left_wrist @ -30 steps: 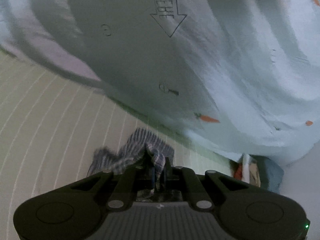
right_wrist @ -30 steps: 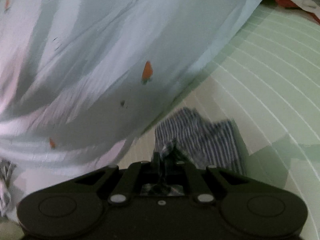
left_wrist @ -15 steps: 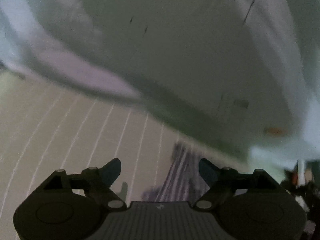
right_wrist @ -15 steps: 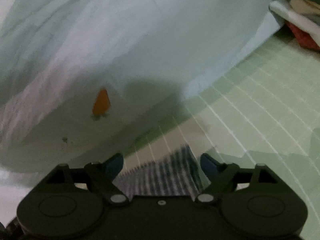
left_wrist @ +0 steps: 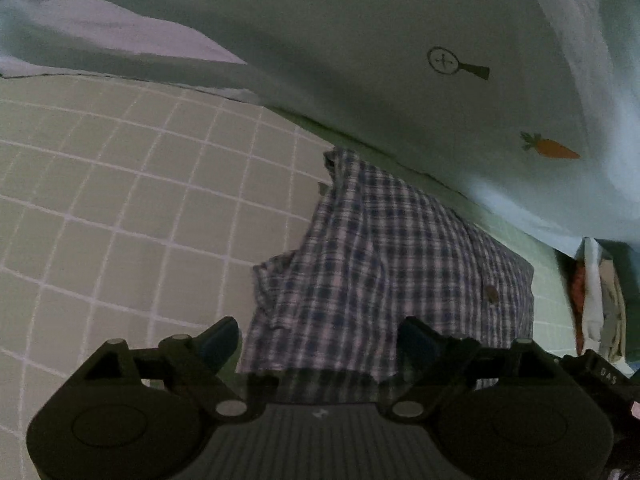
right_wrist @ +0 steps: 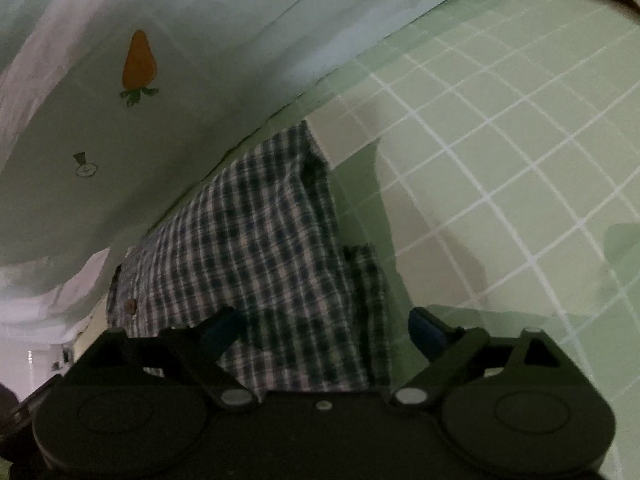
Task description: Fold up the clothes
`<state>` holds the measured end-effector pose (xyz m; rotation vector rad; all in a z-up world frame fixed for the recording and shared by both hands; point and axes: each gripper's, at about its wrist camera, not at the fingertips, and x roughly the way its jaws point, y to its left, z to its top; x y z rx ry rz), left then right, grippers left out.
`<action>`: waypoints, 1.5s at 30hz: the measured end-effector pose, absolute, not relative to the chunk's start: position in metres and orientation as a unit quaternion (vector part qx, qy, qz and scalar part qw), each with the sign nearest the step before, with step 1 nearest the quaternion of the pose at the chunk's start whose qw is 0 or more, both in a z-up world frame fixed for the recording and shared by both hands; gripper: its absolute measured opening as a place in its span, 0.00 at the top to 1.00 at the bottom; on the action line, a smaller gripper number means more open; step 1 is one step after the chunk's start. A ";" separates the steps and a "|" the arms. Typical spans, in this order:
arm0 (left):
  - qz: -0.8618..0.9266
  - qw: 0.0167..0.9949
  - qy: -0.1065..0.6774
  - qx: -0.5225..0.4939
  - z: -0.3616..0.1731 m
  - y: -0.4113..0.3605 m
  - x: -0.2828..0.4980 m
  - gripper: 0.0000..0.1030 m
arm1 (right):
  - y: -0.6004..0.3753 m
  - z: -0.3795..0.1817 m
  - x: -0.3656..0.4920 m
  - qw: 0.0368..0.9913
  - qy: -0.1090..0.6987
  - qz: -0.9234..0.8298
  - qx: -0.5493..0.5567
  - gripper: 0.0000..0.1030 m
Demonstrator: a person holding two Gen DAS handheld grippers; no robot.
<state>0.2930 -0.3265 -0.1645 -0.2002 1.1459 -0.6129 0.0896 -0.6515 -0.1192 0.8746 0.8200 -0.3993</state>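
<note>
A blue-and-white checked garment [left_wrist: 384,264] lies flat on the green gridded mat [left_wrist: 120,200], folded into a compact shape with a brown button showing. My left gripper [left_wrist: 320,340] hovers just above its near edge, open, nothing between the fingers. In the right wrist view the same checked garment [right_wrist: 272,248] lies below my right gripper [right_wrist: 328,330], which is open too and holds nothing. A pale blue cloth printed with carrots [left_wrist: 400,40] hangs over the far side of the garment, and the same pale cloth [right_wrist: 140,80] covers its far edge in the right wrist view.
The pale cloth fills the upper half of both views and hides what is behind it. A stack of folded clothes [left_wrist: 596,304], white and red, sits at the right edge of the mat. Open mat [right_wrist: 500,160] lies to the right of the garment.
Both grippers were shut on bunched checked fabric a second ago. They have opened and let it go, and the garment now lies flat on the mat beneath them.
</note>
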 end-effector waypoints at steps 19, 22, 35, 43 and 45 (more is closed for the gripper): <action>-0.315 0.762 0.552 -0.126 -0.175 -0.351 0.270 0.40 | -0.605 -0.131 0.145 0.806 0.378 -0.088 0.448 0.39; -0.325 0.752 0.560 -0.128 -0.173 -0.341 0.253 0.46 | -0.599 -0.130 0.132 0.801 0.383 -0.083 0.453 0.60; -0.383 0.734 0.552 -0.097 -0.149 -0.301 0.141 0.54 | -0.550 -0.102 0.001 0.791 0.364 -0.113 0.479 0.69; -0.423 0.727 0.536 -0.072 -0.134 -0.292 0.105 0.54 | -0.528 -0.092 -0.053 0.791 0.332 -0.135 0.497 0.69; -0.434 0.722 0.534 -0.069 -0.132 -0.291 0.098 0.54 | -0.525 -0.088 -0.063 0.793 0.325 -0.142 0.496 0.69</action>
